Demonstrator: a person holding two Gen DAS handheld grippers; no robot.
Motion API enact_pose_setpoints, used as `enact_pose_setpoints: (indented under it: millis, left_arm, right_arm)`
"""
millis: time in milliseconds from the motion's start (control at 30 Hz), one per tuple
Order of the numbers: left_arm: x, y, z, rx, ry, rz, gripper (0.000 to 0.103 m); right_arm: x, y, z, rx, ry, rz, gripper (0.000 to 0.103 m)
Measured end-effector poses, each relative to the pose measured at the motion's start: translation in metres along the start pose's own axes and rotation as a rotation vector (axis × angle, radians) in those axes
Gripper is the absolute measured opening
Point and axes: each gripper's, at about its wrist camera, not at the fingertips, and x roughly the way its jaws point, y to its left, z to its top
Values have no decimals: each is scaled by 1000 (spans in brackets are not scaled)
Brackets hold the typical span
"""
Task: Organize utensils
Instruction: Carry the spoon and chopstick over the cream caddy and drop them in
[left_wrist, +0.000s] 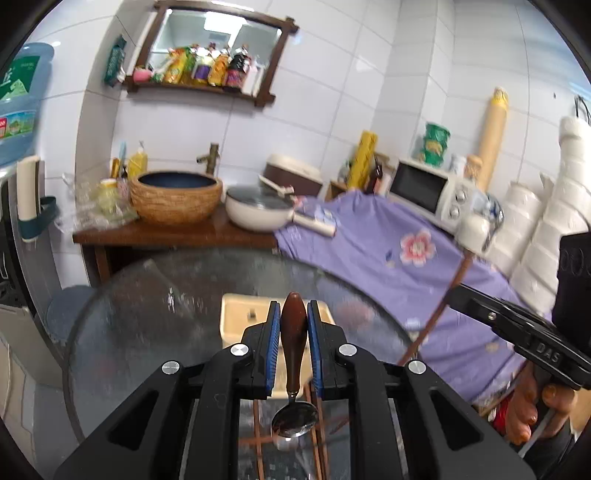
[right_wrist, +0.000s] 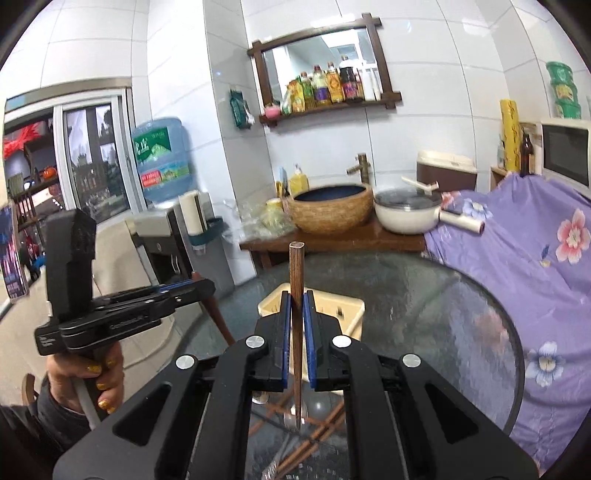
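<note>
Left gripper (left_wrist: 292, 323): blue-padded fingers (left_wrist: 274, 332) pinched on the dark brown wooden handle of a steel-bowled spoon (left_wrist: 294, 354). Handle end pokes up past the fingertips; shiny bowl hangs low betw. the black arms, near the lens. Right gripper (right_wrist: 295, 319): blue pads (right_wrist: 285, 325) pressed tight on a slim brown wooden chopstick (right_wrist: 296, 295), square butt end up, thin tip down (tip blurs against the glass, hard to follow).

Beyond both sets of fingertips: a cream plastic rectangular utensil box (left_wrist: 236, 314), resting on a round smoked-glass tabletop (left_wrist: 140, 325). Front half of box hidden by the grippers in both views; compartments not readable. More brown sticks (right_wrist: 317, 432) visible under/through the glass below the right gripper (table struts or chopsticks, can't tell).

Left-wrist view, right edge: other gripper's black body cut off by the frame, held by a hand (left_wrist: 532, 406). Right-wrist view, left edge: the left tool, a hand with gold-painted nails (right_wrist: 96, 380) on its grip.

Farther out: purple floral cloth (left_wrist: 406, 258) draped over furniture, white microwave (left_wrist: 428, 195) partly hidden behind it, woven-look basin w/ dark blue inside (left_wrist: 175, 197), white lidded pan (left_wrist: 258, 210), wood-framed mirror shelf w/ bottles (left_wrist: 214, 55), blue water jug (right_wrist: 162, 158). Labels too small to read.
</note>
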Motion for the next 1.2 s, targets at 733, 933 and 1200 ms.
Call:
enact_pose_setpoints:
  millis: [733, 933, 1200]
  left_arm:
    - [99, 29, 46, -43, -9, 199, 14]
    - [119, 24, 24, -11, 37, 209, 14]
    - [140, 27, 6, -5, 96, 215, 14]
  right_arm:
    - [93, -9, 38, -55, -101, -156, 8]
    - [114, -15, 13, -50, -56, -163, 8]
    - [131, -25, -4, -11, -4, -160, 8]
